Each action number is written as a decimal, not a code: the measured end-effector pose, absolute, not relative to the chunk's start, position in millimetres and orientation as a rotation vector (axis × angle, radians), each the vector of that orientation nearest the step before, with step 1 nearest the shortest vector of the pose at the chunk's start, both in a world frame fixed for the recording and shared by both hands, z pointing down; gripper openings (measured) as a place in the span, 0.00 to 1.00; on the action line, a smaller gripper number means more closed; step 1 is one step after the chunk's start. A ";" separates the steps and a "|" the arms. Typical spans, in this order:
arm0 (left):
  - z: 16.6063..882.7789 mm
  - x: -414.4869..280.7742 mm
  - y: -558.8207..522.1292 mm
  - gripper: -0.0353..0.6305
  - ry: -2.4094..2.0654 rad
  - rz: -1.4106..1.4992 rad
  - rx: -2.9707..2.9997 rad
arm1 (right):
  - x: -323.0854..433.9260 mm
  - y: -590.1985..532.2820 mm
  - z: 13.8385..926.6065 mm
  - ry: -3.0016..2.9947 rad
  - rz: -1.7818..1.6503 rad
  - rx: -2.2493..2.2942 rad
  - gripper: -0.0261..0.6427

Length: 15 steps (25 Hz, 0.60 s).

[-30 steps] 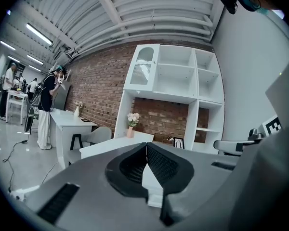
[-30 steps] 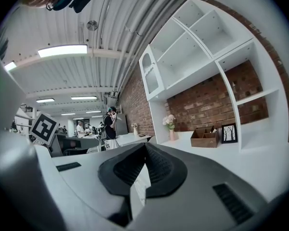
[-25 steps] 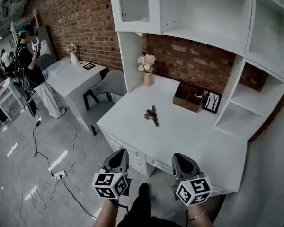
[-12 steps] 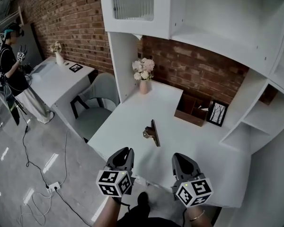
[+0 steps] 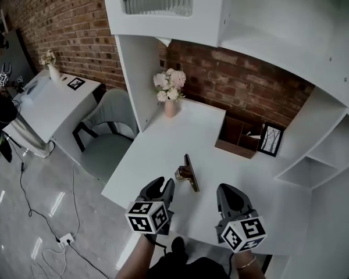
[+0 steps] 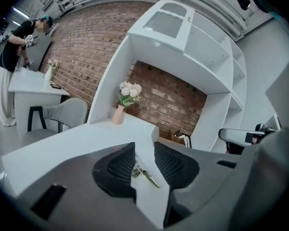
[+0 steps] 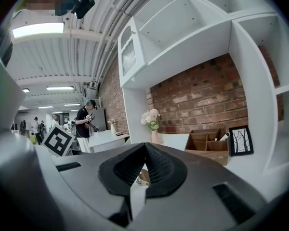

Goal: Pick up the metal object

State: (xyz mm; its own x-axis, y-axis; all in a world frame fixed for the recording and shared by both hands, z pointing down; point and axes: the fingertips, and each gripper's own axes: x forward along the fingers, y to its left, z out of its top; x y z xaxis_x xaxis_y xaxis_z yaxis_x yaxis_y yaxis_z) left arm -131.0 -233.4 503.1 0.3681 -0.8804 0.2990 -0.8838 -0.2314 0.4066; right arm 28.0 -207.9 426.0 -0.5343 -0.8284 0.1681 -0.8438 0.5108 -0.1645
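The metal object [image 5: 189,173], a dark clip with a shiny handle, lies on the white desk [image 5: 163,150] near its front edge. My left gripper [image 5: 161,185] hovers over that edge just short and left of the clip. Its jaws are opening, with nothing between them. In the left gripper view the clip [image 6: 145,173] shows through the gap of the left gripper [image 6: 144,150], lying farther ahead on the desk. My right gripper [image 5: 231,192] hangs to the clip's right, shut and empty. The right gripper [image 7: 145,148] view shows a bit of the clip [image 7: 142,177] below its closed tips.
A pink vase of flowers [image 5: 169,92] stands at the desk's back left. A wooden organiser box [image 5: 235,137] and a framed picture [image 5: 271,139] sit at the back right. White shelves rise above and to the right. A grey chair [image 5: 104,138] and a second desk [image 5: 46,103] are left.
The view has closed in on the desk, and both grippers have come forward over its front edge toward the clip. The left jaws have gone from shut to spread apart.
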 end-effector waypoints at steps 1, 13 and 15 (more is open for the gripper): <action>509.7 -129.6 -239.2 0.22 -1.497 0.019 2.112 | 27.9 -212.2 427.5 -2.659 0.356 1.494 0.05; 587.0 -109.2 -293.7 0.24 -1.334 0.159 1.935 | 27.4 -252.8 446.1 -2.599 0.423 1.543 0.05; 595.2 -105.5 -300.1 0.24 -1.316 0.179 1.906 | 26.9 -259.0 449.5 -2.598 0.435 1.536 0.05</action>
